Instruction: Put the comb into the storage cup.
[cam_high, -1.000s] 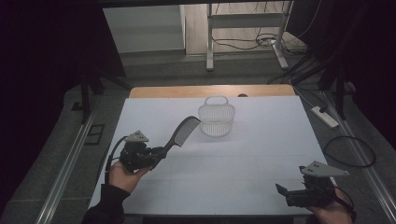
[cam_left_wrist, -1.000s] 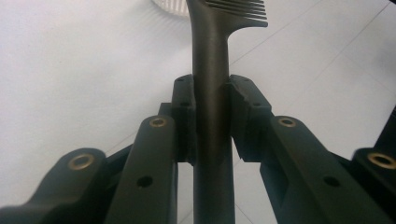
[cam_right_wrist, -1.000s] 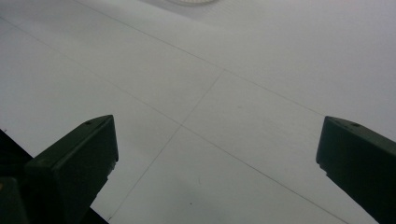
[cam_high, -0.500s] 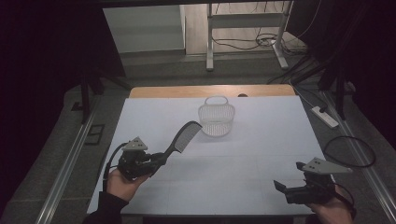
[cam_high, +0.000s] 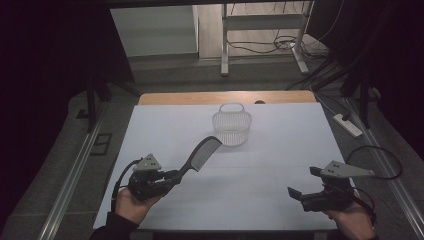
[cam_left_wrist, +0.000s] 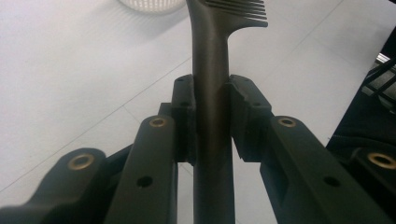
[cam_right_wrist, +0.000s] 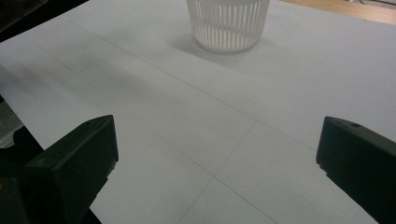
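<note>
The left tongs are clenched on the comb handle, teeth raised over the worktop ahead of them. The basket stands beyond, apart, so the drop-in likely remains. The right tongs hang released, empty.

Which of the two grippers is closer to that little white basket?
The left. The left gripper sits near the table's front left, its fingers shut on a black comb that reaches toward the white basket. The right gripper waits open, farther off at front right.
</note>
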